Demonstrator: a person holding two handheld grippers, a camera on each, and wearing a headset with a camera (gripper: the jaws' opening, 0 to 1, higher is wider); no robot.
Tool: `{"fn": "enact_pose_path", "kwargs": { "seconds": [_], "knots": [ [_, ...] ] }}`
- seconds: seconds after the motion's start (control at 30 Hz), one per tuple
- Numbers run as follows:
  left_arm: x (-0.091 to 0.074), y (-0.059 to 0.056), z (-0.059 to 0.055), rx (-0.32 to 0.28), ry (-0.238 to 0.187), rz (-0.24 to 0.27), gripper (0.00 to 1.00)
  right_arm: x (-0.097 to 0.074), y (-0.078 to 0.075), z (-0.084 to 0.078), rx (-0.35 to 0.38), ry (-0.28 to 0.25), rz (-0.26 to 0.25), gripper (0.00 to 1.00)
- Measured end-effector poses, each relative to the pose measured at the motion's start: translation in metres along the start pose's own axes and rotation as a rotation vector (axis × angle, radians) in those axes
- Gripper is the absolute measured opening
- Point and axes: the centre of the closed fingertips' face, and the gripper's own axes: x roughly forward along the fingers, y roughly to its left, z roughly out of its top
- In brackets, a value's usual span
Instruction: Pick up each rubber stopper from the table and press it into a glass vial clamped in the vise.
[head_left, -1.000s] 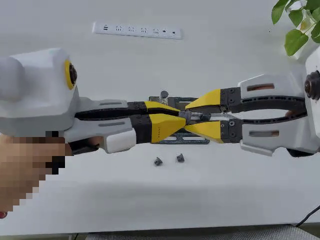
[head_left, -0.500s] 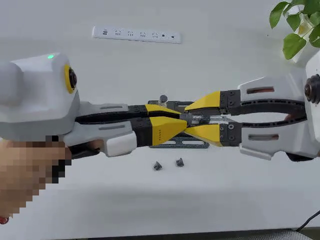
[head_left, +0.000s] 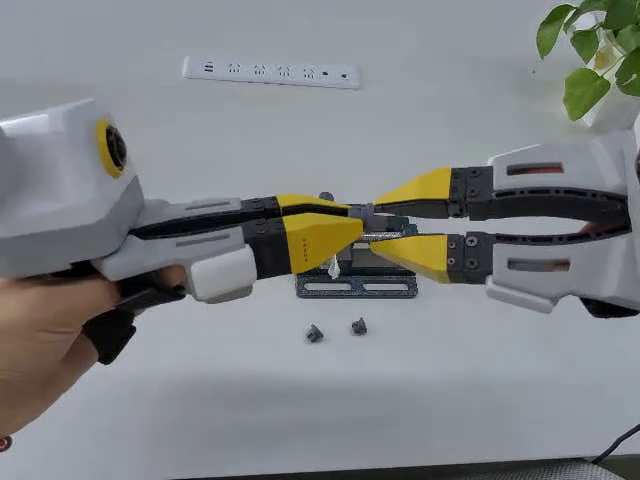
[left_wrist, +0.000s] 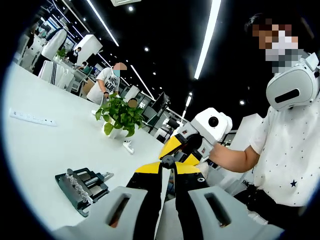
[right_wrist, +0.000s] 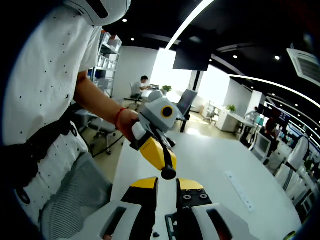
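Both grippers have risen slightly off the vise (head_left: 355, 287) since a second ago, so more of its dark base now shows beneath them on the counter (head_left: 450, 380). The left gripper (head_left: 352, 217) has rolled a little in the hand. Its jaws are clenched on a dark stopper (right_wrist: 168, 173), which the right gripper view shows at their very tip, held in the air just ahead of the right gripper (head_left: 377, 225). The right jaws stand somewhat apart with a thin glassy tube (head_left: 385, 237) lying between them, but whether they actually pinch it I cannot tell. A clear vial (head_left: 335, 266) seems to stand upright at the vise below the left jaws. Two loose stoppers (head_left: 315, 333) wait on the counter in front of the vise. The step in hand looks like seating the held stopper. Next, its narrow end must be lined up squarely with a vial mouth and pushed straight in without tilting.
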Motion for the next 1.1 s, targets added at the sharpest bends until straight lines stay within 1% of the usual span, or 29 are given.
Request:
{"fn": "enact_pose_path", "kwargs": {
  "seconds": [0.17,0.27,0.37,0.53,0.8,1.1],
  "knots": [
    [0.001,-0.002,0.000,-0.007,-0.001,-0.010,0.05,0.000,-0.002,0.004,-0.006,-0.012,-0.010,0.10],
    [0.001,-0.003,0.001,-0.017,-0.010,-0.019,0.05,0.000,-0.001,0.005,-0.012,-0.014,-0.003,0.10],
    [0.001,-0.003,0.000,-0.018,-0.006,-0.020,0.05,0.001,-0.001,0.005,-0.014,-0.016,-0.001,0.09],
    [0.000,-0.003,0.001,-0.027,-0.013,-0.023,0.05,0.001,0.000,0.006,-0.021,-0.019,0.005,0.08],
    [0.000,-0.007,0.002,-0.048,-0.019,-0.045,0.05,0.001,0.002,0.010,-0.023,-0.029,0.019,0.08],
    [-0.001,-0.010,0.004,-0.062,-0.027,-0.059,0.05,0.000,0.003,0.013,-0.023,-0.036,0.018,0.08]
  ]
}}
